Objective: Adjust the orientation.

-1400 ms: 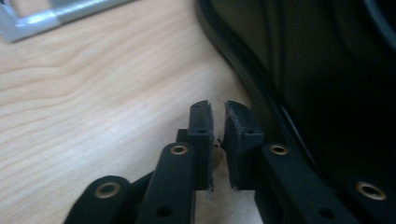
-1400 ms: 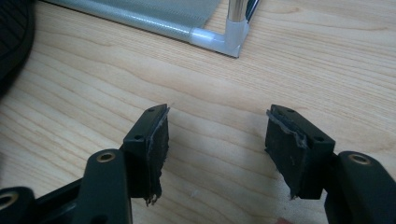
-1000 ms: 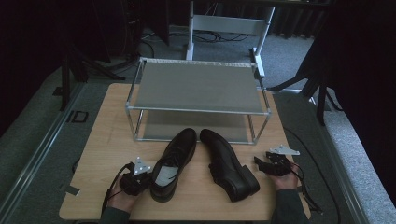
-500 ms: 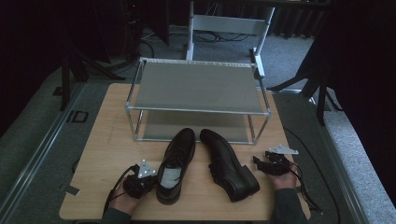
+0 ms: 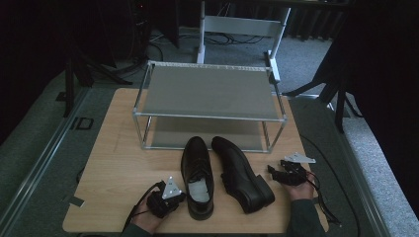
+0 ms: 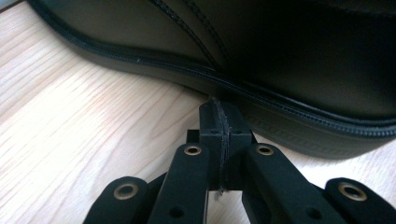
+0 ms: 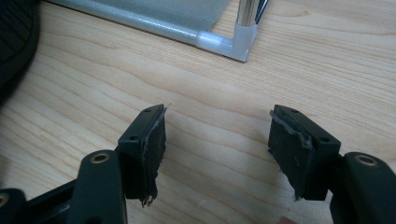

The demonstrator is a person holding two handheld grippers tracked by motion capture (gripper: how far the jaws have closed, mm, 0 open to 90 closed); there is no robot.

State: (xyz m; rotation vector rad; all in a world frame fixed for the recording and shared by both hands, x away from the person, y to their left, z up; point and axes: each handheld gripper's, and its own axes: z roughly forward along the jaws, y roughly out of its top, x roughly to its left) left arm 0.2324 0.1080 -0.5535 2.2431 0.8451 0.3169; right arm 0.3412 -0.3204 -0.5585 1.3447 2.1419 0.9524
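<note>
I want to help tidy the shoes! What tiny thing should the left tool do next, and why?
Probably open its jaws. The left tool is shut with nothing between its pads, its tip right at the sole edge of the left shoe, which stands upright on the table. Shut jaws cannot take hold of the shoe, so opening comes first. The right tool is already open over bare wood.

High view: set above the near edge of the light wooden table (image 5: 123, 148), faced forward and down; the whole table, the two-tier grey metal shoe rack (image 5: 210, 91) and both black leather shoes are taken in from afar.
Left gripper view: held low, very near the left black leather shoe (image 6: 280, 56), faced at its welt.
Right gripper view: held low, faced across the table toward the rack's corner post.
Shared: the table top is seen in all three views.
</note>
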